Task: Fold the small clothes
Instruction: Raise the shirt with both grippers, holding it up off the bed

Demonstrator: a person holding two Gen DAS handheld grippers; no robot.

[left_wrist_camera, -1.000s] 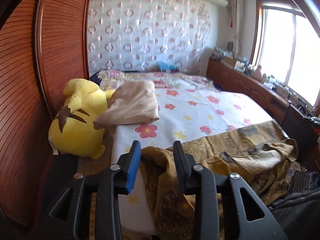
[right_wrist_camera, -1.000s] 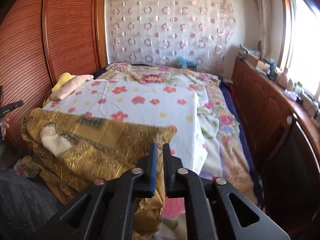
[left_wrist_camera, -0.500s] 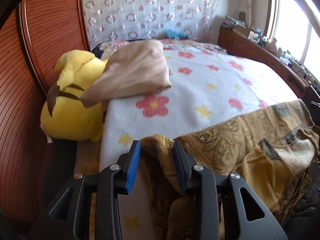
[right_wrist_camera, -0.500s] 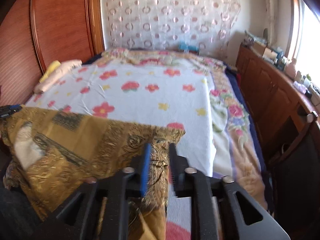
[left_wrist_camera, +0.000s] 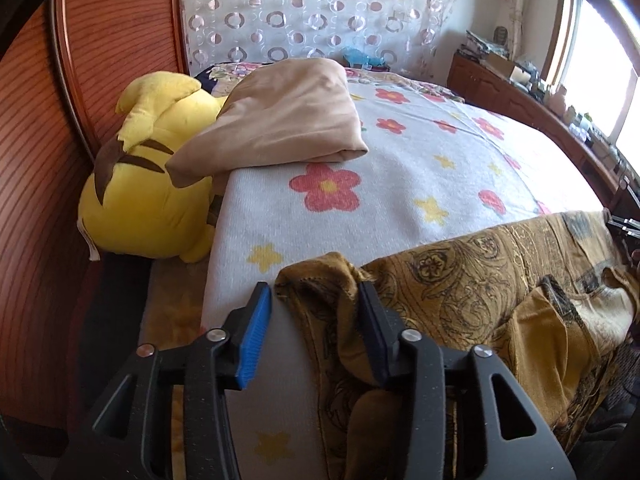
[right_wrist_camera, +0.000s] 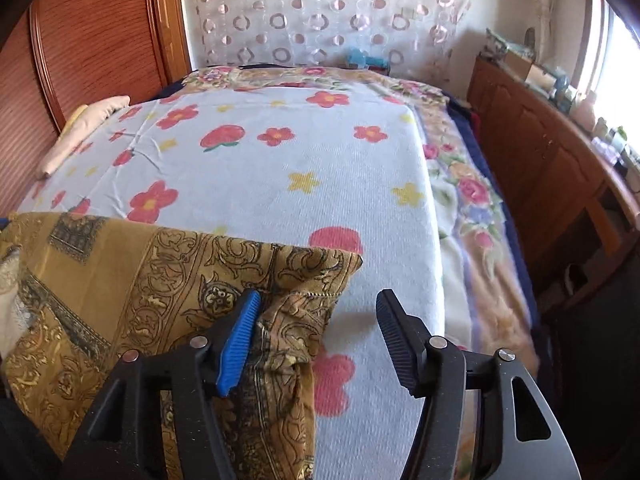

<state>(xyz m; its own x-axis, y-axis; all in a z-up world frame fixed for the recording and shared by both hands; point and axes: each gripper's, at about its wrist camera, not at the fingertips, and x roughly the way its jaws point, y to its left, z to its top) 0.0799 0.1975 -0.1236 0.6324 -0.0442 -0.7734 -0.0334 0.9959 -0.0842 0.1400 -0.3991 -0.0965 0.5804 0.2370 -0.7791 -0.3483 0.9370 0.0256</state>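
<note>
The gold patterned garment (left_wrist_camera: 480, 300) lies across the near edge of the bed (left_wrist_camera: 400, 184), partly hanging off. Both the left tool (left_wrist_camera: 316, 312) and right tool (right_wrist_camera: 316, 320) are spread, cloth corners loose between their fingers, so the overhang may drag it floorward.

The left gripper (left_wrist_camera: 316, 304) points forward and slightly down, its fingers (left_wrist_camera: 256, 324) spread wide. The right gripper (right_wrist_camera: 318, 314) sits at a like pitch, its fingers (right_wrist_camera: 240, 332) spread wider, nothing pinched between them.
</note>
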